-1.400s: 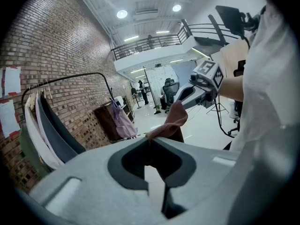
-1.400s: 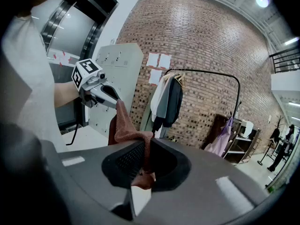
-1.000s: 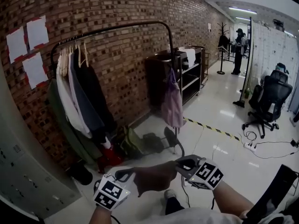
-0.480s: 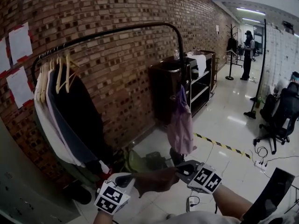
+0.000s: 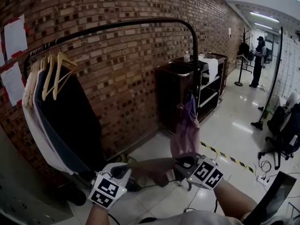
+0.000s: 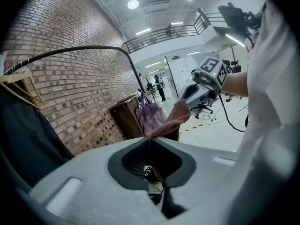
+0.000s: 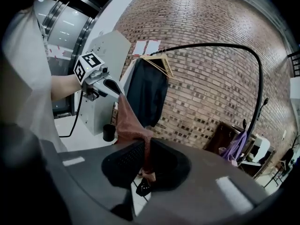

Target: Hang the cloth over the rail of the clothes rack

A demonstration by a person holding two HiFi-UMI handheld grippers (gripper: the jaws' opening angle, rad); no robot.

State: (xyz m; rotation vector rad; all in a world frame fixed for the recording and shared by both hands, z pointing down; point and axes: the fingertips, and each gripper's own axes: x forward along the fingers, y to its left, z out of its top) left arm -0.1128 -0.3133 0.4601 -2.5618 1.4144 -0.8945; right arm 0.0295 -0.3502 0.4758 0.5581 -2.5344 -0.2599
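Both grippers are low and near, in front of the person. The left gripper [image 5: 125, 171] is clenched on one end of a reddish-brown cloth [image 5: 152, 165]; its own view shows the fabric pinched in the slot between the jaws and trailing off toward the other hand. The right gripper [image 5: 182, 163] is clamped on the opposite end the same way, with a fold of cloth caught between its jaws. The cloth spans the gap between the two grippers, slightly slack, and is off the rack altogether: it sits well below the rail [image 5: 117, 26] and on the near side of it. The clothes rack [image 5: 196, 55] is a black tube frame standing against a brick wall [image 5: 131, 64], its rail curving down into the right-hand upright. At the left end of the rail are wooden hangers [image 5: 58, 69], a dark garment [image 5: 70, 121] and pale garments [image 5: 35, 125] beside it. The right half of the rail is bare. A purple garment [image 5: 187, 125] hangs low by the right upright. Just beyond it is a dark cabinet [image 5: 176, 93]. The pale glossy floor [image 5: 234, 125] has striped tape [image 5: 225, 156] across it. Paper sheets [image 5: 15, 36] are on the wall at far left. A person [image 5: 258, 55] stands far off at right, with an office chair [image 5: 286, 130] nearer at the right edge.
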